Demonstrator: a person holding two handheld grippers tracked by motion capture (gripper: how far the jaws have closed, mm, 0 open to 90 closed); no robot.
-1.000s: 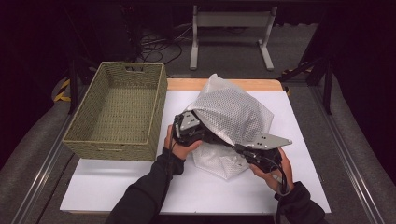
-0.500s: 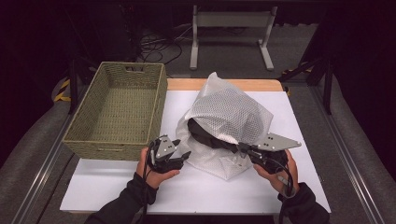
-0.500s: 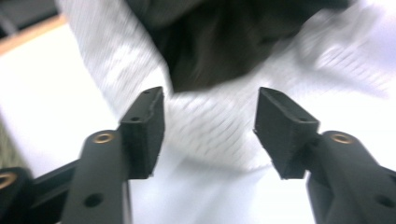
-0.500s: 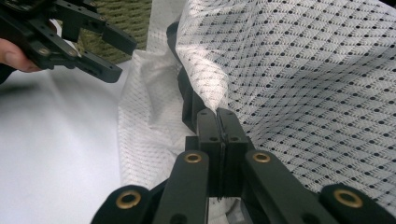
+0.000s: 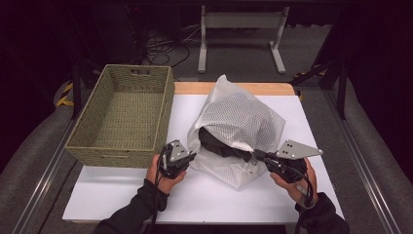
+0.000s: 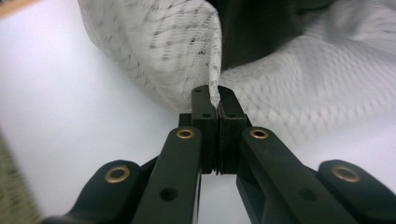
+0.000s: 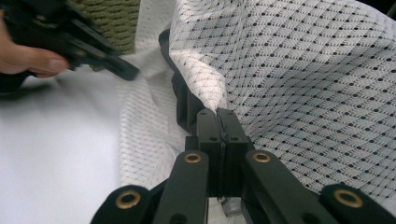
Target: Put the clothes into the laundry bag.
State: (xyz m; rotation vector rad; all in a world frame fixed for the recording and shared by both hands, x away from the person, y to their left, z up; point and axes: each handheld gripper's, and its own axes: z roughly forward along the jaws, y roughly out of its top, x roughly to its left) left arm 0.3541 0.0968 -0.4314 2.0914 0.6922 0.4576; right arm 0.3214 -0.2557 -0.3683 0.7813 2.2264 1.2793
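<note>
Where white tabletop [image 5: 146, 187] ends, grey floor [image 5: 29, 161], dark room, cables [image 5: 168, 46]

dark garment [image 5: 221, 145] mostly hidden inside mesh bag [image 5: 238, 117], basket [image 6: 11, 196] blurred, cropped

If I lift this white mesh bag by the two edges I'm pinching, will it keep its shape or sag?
Probably sag: the mesh bag is thin netting already creased between the left gripper and right gripper. The dark contents will likely slump to the bottom. It looks light, and the open mouth could let them slide out.
</note>
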